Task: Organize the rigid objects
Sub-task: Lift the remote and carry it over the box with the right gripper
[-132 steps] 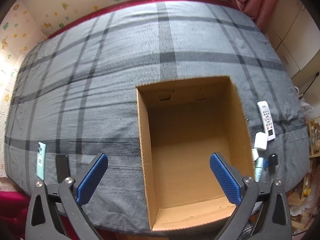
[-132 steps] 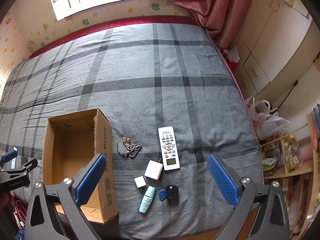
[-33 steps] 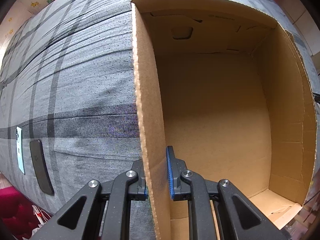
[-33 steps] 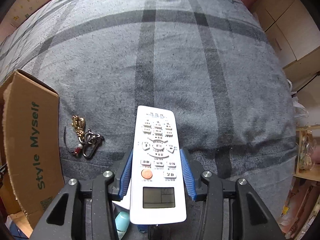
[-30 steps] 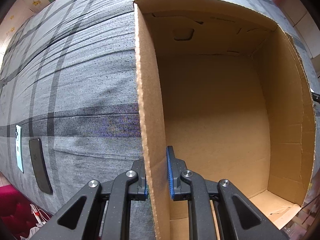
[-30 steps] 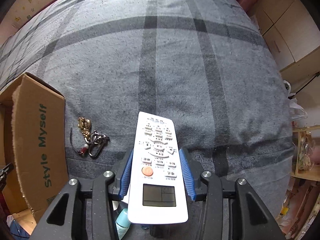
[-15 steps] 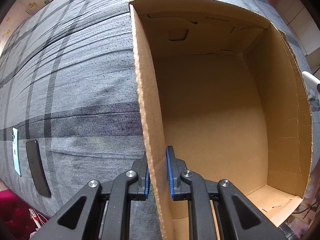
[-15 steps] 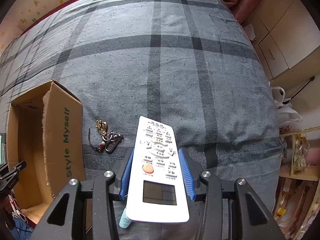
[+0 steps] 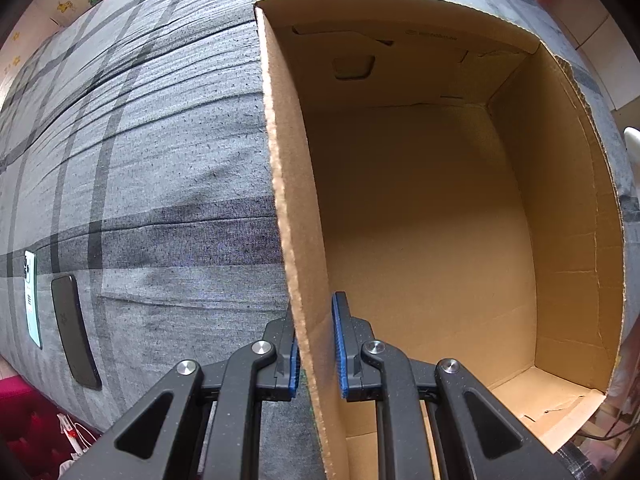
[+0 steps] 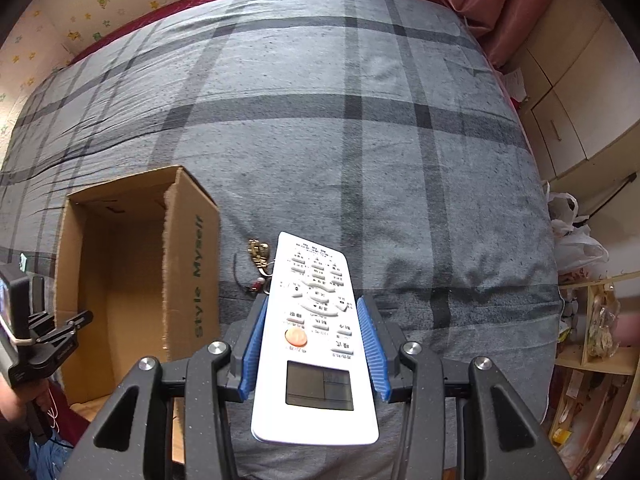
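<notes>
One white remote [image 10: 318, 332] sits pinched between the blue pads of my right tool [image 10: 314, 350], lifted clear of the grey plaid bed [image 10: 360, 128] and angled steeply downward. Just left of it lies a keychain [image 10: 258, 258] — beside that stands the open cardboard box [image 10: 192, 264]. My left tool [image 9: 316, 344] points straight down, pressed together on the box's left wall. Two phones [image 9: 74, 330] lie near the bed's edge.

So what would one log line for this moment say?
left gripper: clamped on cardboard box wall | right gripper: holding remote | box: empty
</notes>
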{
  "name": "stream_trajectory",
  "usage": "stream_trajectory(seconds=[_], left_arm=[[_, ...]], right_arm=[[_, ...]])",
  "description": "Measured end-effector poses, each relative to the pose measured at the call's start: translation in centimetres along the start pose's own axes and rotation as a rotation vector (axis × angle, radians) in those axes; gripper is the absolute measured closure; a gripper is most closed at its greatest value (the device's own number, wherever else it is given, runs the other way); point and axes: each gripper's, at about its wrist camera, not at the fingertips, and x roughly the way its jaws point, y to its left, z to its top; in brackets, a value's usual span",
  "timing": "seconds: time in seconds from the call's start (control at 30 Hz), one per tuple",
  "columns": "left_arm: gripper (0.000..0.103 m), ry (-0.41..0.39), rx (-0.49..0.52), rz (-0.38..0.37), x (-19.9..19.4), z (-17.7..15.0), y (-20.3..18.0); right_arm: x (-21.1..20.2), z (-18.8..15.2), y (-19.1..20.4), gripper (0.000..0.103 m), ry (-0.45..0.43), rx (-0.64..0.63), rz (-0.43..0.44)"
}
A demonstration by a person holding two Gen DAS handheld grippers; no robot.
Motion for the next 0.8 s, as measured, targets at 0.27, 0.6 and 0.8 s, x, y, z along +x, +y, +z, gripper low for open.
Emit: stream_trajectory(seconds=[0.27,0.6,0.8], left_arm=[[0.089,-0.005,-0.013,-0.006,-0.1,-0.1,0.2],[0.088,-0.019,-0.034,-0.01,-0.1,-0.4,0.3],[0.089,-0.044,-0.058,-0.015,-0.2,-0.8,0.3]], right_arm=[[-2.0,0.7,4.5,0.056,-0.024,-0.085,0.076],[-1.8,0.7,10.1,0.056,-0.01,-0.187,0.153],[-0.9,0.8,13.0,0.056,0.0,-0.26,0.173]])
